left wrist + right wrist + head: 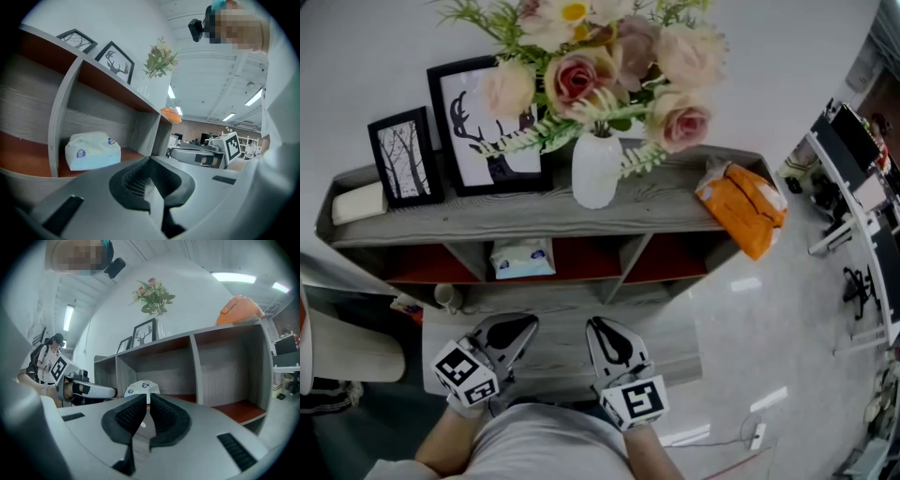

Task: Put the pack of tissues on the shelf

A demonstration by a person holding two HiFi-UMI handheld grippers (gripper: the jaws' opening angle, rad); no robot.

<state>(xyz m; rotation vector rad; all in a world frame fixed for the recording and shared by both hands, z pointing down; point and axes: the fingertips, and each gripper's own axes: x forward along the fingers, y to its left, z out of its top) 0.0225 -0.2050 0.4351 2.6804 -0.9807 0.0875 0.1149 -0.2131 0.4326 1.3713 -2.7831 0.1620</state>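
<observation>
The pack of tissues [523, 259], pale blue and white, lies in the middle compartment of the grey shelf [534, 220], under its top board. In the left gripper view the pack [92, 150] rests on the red-brown compartment floor; in the right gripper view only the top of the pack [140, 387] shows over the jaws. My left gripper [525, 324] and right gripper [599, 324] hang side by side in front of the shelf, well short of the pack. The left gripper [150, 160] is shut and empty. The right gripper [148, 397] has its pads almost together with nothing between them.
On the shelf top stand a white vase of flowers [596, 169], two framed pictures [487, 127], a white box [358, 202] and an orange pack [742, 206] at the right end. A cup [446, 296] sits low at the left. Desks [853, 206] stand to the right.
</observation>
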